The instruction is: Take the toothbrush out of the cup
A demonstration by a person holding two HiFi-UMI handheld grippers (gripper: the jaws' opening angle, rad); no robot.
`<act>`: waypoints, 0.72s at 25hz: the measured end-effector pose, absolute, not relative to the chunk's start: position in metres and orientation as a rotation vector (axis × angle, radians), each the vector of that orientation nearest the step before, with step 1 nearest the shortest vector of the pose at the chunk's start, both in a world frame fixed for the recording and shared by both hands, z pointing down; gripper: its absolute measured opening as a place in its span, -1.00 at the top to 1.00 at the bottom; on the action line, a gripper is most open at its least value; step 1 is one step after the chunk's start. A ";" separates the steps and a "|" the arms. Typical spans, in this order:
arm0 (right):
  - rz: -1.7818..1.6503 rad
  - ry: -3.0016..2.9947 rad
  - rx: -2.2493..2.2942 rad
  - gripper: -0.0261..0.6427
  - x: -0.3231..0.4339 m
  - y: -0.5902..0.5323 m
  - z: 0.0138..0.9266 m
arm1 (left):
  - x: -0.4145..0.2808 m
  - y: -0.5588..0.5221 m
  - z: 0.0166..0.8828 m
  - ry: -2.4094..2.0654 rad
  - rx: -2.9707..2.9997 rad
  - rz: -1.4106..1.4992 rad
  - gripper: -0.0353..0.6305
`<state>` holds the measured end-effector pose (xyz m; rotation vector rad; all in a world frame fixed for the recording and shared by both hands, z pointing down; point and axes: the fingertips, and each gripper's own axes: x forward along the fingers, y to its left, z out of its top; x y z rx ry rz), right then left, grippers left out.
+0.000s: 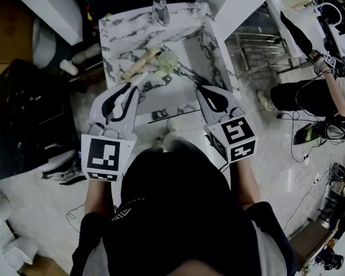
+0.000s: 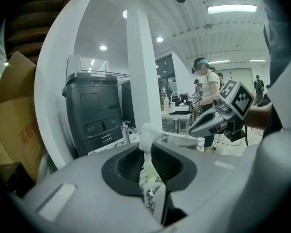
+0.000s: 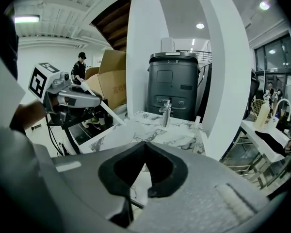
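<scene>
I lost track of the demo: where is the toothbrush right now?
In the left gripper view, the toothbrush is clamped in the left claw, its white head poking past the tips, in front of the marble sink with the tap just left.

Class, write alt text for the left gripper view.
The left claw is shut on a toothbrush, whose white head pokes out beyond its jaws. Behind stand a white pillar and, at right, the right claw.

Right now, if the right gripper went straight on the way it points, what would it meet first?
Probably the marble sink top: the right gripper points down at it, short of the faucet. Depth is hard to judge.
</scene>
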<state>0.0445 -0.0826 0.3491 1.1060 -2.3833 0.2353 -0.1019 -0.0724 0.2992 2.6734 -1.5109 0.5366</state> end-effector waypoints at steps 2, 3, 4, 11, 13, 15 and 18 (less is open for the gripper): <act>0.229 -2.380 1.119 0.92 0.045 -0.082 0.349 | -0.103 -0.071 0.301 -1.510 2.668 0.542 0.70; 0.222 -2.379 1.125 0.92 0.045 -0.082 0.348 | -0.103 -0.071 0.302 -1.510 2.666 0.544 0.70; 0.216 -2.378 1.131 0.92 0.045 -0.082 0.347 | -0.104 -0.071 0.303 -1.509 2.664 0.546 0.70; 0.222 -2.392 1.157 0.92 0.048 -0.081 0.343 | -0.104 -0.070 0.306 -1.508 2.658 0.540 0.70; 0.225 -2.392 1.164 0.92 0.050 -0.081 0.342 | -0.101 -0.070 0.306 -1.505 2.659 0.535 0.70; 0.231 -2.394 1.165 0.92 0.051 -0.081 0.342 | -0.099 -0.071 0.307 -1.505 2.660 0.534 0.70; 0.238 -2.399 1.167 0.92 0.053 -0.082 0.343 | -0.098 -0.072 0.308 -1.509 2.658 0.542 0.70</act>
